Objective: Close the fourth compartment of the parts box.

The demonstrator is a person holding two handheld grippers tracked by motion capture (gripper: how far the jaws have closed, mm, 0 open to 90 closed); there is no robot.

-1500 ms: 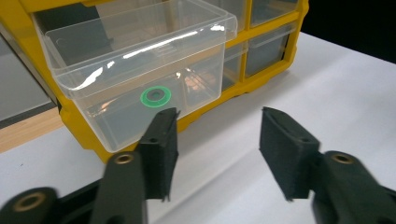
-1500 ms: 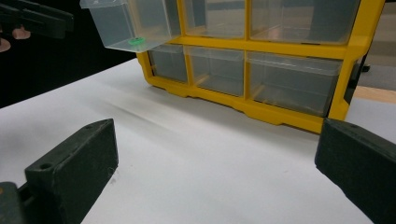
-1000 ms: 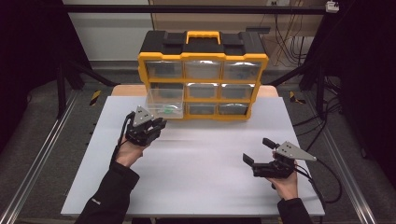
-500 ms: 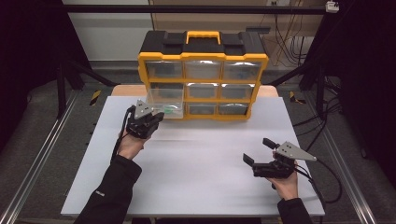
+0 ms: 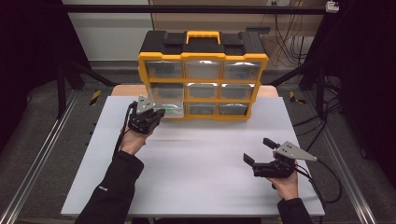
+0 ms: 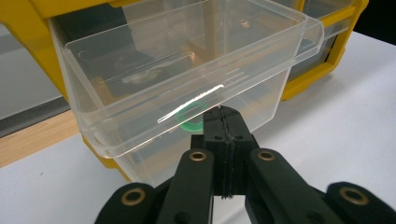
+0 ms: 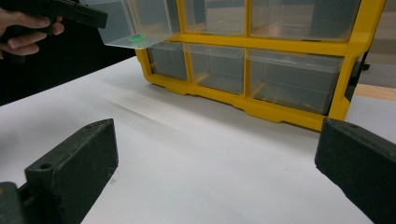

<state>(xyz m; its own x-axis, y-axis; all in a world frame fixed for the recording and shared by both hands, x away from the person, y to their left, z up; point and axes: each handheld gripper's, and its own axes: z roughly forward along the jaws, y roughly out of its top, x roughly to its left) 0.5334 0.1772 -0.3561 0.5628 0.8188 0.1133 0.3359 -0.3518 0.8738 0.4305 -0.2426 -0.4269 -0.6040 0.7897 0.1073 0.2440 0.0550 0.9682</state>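
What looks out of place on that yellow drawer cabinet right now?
One clear drawer in the left column of the cabinet is pulled well out while the others sit flush. A small green ring lies inside it. The left gripper, jaws shut, is at its front wall. Nothing looks spilled or broken.

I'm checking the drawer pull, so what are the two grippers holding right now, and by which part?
The left gripper is shut against the clear drawer's front wall; whether it pinches it cannot be told. The right gripper is open, holding nothing.
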